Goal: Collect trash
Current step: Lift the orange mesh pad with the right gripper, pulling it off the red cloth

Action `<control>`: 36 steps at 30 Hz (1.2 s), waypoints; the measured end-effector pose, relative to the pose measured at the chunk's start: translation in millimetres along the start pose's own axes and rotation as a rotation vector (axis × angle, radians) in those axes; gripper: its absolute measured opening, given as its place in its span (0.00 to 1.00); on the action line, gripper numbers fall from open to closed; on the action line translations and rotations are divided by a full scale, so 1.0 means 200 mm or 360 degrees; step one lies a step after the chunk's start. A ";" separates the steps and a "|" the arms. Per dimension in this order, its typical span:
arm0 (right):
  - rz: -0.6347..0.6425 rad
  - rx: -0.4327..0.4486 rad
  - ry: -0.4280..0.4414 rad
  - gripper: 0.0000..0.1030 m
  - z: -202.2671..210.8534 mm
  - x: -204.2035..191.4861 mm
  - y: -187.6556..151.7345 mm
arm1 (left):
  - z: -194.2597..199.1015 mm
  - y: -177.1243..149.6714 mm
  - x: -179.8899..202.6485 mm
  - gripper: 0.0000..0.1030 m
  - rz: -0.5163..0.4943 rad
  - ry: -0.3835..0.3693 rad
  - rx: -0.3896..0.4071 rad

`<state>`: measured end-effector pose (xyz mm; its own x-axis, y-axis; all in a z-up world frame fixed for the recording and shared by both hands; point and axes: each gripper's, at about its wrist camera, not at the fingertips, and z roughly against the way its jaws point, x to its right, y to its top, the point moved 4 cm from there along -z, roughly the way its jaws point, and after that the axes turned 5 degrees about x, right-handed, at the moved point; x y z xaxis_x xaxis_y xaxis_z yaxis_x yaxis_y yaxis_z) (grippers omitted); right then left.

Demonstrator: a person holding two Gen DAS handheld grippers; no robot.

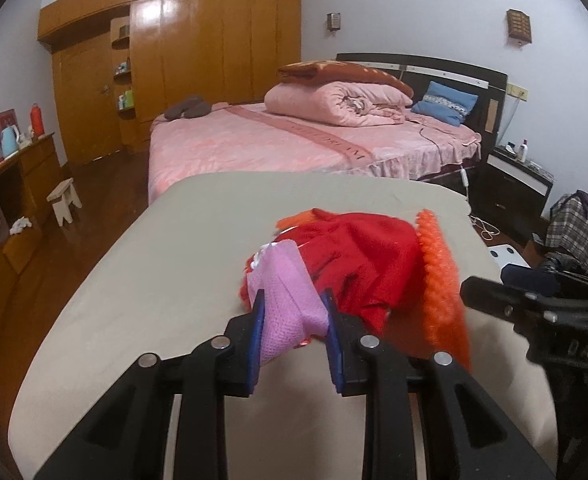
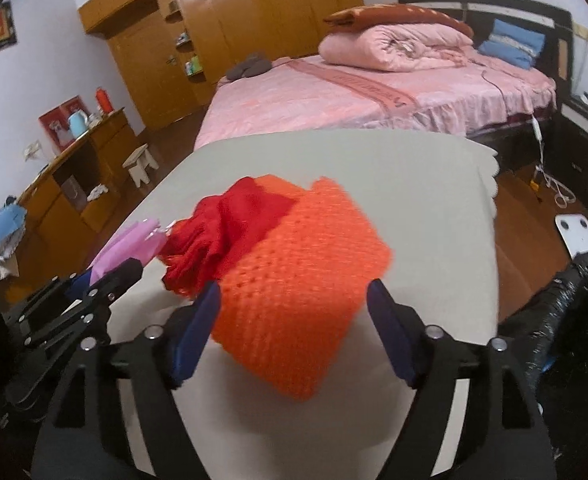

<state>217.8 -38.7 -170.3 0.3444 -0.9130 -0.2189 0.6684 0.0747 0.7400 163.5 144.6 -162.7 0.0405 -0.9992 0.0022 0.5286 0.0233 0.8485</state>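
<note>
room: bedroom with a big bed in pink sheets [image 1: 262, 148], a rolled pink quilt [image 1: 333, 104] on it, a tall shiny wooden wardrobe [image 1: 198, 48] behind, and a dark brown wood floor [image 1: 106, 184].
surface: close to both cameras is a flat table with a plain beige cloth [image 1: 166, 264]. all the soft things lie on it.
pile: a crumpled red knit cloth [image 1: 357, 256] sits in the middle. a bright orange knit mesh piece [image 2: 305, 280] lies just on its right side and touches it. a pink waffle cloth [image 1: 290, 300] lies on its left side and touches it too.
left gripper: the black left gripper with blue pads [image 1: 294, 320] has its two fingers squeezed in on the pink waffle cloth. the cloth fills the small space between the pads and bulges out in front.
left gripper pose: it points forward over the near part of the table, low down, aimed at the left end of the pile.
right gripper: the black right gripper with blue pads [image 2: 294, 316] has its fingers spread wide. the orange mesh piece sits between them. the left pad looks like it touches the mesh edge; the right pad is a little away from it.
right gripper pose: it points forward, next to the left one, at the right end of the pile.
other things: a small white stool [image 1: 65, 200] stands on the floor by a wooden side cabinet [image 1: 18, 184]. a shiny black plastic bag [image 2: 573, 312] is at the right edge of the right view.
</note>
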 end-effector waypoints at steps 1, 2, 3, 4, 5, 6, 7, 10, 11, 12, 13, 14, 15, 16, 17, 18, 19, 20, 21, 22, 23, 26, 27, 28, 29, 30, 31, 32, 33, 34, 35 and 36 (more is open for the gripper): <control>0.0003 -0.0014 -0.0002 0.81 -0.02 -0.02 -0.01 | 0.00 -0.01 -0.01 0.26 0.0001 0.0009 0.0002; 0.0001 -0.0023 -0.0007 0.82 -0.03 -0.03 -0.01 | 0.00 -0.01 -0.02 0.26 0.0002 0.0016 0.0004; -0.0003 -0.0031 -0.0018 0.83 -0.05 -0.04 -0.02 | 0.00 -0.01 -0.03 0.26 0.0003 0.0021 0.0005; -0.0013 -0.0043 -0.0025 0.83 -0.07 -0.04 -0.02 | 0.00 -0.01 -0.04 0.26 0.0003 0.0025 0.0006; -0.0024 -0.0049 -0.0025 0.83 -0.07 -0.06 -0.02 | 0.00 -0.01 -0.05 0.26 0.0002 0.0032 0.0005; -0.0023 -0.0051 -0.0030 0.84 -0.07 -0.07 -0.02 | 0.00 -0.01 -0.07 0.26 0.0002 0.0035 0.0005; -0.0007 -0.0049 -0.0046 0.85 -0.07 -0.08 -0.03 | 0.00 -0.01 -0.07 0.26 0.0003 0.0041 0.0006; 0.0033 -0.0050 -0.0050 0.86 -0.05 -0.14 -0.04 | 0.00 -0.02 -0.10 0.26 0.0013 0.0049 0.0005; 0.0043 -0.0040 -0.0050 0.87 -0.04 -0.15 -0.05 | 0.00 -0.03 -0.11 0.26 0.0015 0.0052 0.0005; 0.0059 -0.0033 -0.0065 0.87 -0.03 -0.16 -0.06 | 0.00 -0.03 -0.11 0.26 0.0017 0.0054 0.0004; 0.0098 -0.0023 -0.0113 0.88 -0.04 -0.18 -0.06 | 0.00 -0.03 -0.12 0.26 0.0022 0.0054 0.0003; 0.0131 -0.0020 -0.0151 0.88 -0.05 -0.18 -0.07 | 0.00 -0.03 -0.12 0.26 0.0026 0.0052 0.0001; 0.0157 -0.0028 -0.0181 0.88 -0.06 -0.19 -0.08 | 0.00 -0.04 -0.12 0.26 0.0030 0.0050 0.0000; 0.0156 -0.0032 -0.0197 0.88 -0.08 -0.19 -0.09 | 0.00 -0.04 -0.12 0.26 0.0031 0.0048 -0.0001; 0.0148 -0.0031 -0.0218 0.88 -0.10 -0.18 -0.10 | 0.00 -0.04 -0.12 0.26 0.0033 0.0044 -0.0004; 0.0139 -0.0034 -0.0244 0.88 -0.11 -0.16 -0.11 | 0.00 -0.04 -0.12 0.26 0.0034 0.0042 -0.0005; 0.0131 -0.0049 -0.0267 0.88 -0.14 -0.14 -0.12 | 0.00 -0.04 -0.12 0.26 0.0035 0.0040 -0.0006; 0.0123 -0.0061 -0.0278 0.88 -0.16 -0.13 -0.13 | 0.00 -0.04 -0.11 0.26 0.0033 0.0037 -0.0006; 0.0106 -0.0066 -0.0278 0.87 -0.17 -0.11 -0.14 | 0.00 -0.04 -0.11 0.26 0.0031 0.0035 -0.0005; 0.0097 -0.0066 -0.0274 0.79 -0.17 -0.09 -0.14 | 0.00 -0.04 -0.11 0.26 0.0029 0.0033 -0.0006; 0.0090 -0.0073 -0.0269 0.74 -0.17 -0.08 -0.14 | 0.00 -0.04 -0.10 0.26 0.0025 0.0031 -0.0008; 0.0061 -0.0093 -0.0191 0.48 -0.17 -0.05 -0.14 | 0.00 -0.05 -0.09 0.26 0.0022 0.0028 -0.0014; 0.0050 -0.0102 -0.0136 0.33 -0.16 -0.04 -0.14 | 0.00 -0.05 -0.09 0.26 0.0019 0.0026 -0.0014; 0.0050 -0.0106 -0.0118 0.22 -0.15 -0.04 -0.13 | 0.00 -0.05 -0.09 0.26 0.0016 0.0024 -0.0014; 0.0053 -0.0097 -0.0102 0.17 -0.13 -0.03 -0.12 | 0.00 -0.05 -0.08 0.26 0.0011 0.0021 -0.0013; 0.0057 -0.0078 -0.0088 0.15 -0.10 -0.02 -0.11 | 0.01 -0.04 -0.08 0.26 0.0009 0.0017 -0.0011; 0.0061 -0.0065 -0.0079 0.13 -0.07 -0.03 -0.10 | 0.01 -0.04 -0.07 0.26 0.0004 0.0012 -0.0007; 0.0063 -0.0052 -0.0074 0.13 -0.05 -0.03 -0.09 | 0.02 -0.03 -0.05 0.26 -0.0002 0.0004 -0.0002; 0.0060 -0.0039 -0.0063 0.13 -0.02 -0.02 -0.08 | 0.02 -0.03 -0.04 0.26 -0.0006 -0.0004 0.0001; 0.0054 -0.0027 -0.0051 0.13 0.01 -0.01 -0.07 | 0.02 -0.03 -0.03 0.26 -0.0009 -0.0010 0.0003; 0.0052 -0.0016 -0.0046 0.13 0.04 -0.01 -0.06 | 0.03 -0.03 -0.01 0.26 -0.0012 -0.0018 0.0006; 0.0049 0.0004 -0.0037 0.13 0.07 0.00 -0.05 | 0.03 -0.02 0.01 0.26 -0.0018 -0.0030 0.0009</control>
<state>202.0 -45.4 -167.7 0.3494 -0.9193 -0.1809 0.6560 0.1022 0.7478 155.5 142.5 -162.9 0.0188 -0.9998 0.0027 0.5242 0.0122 0.8515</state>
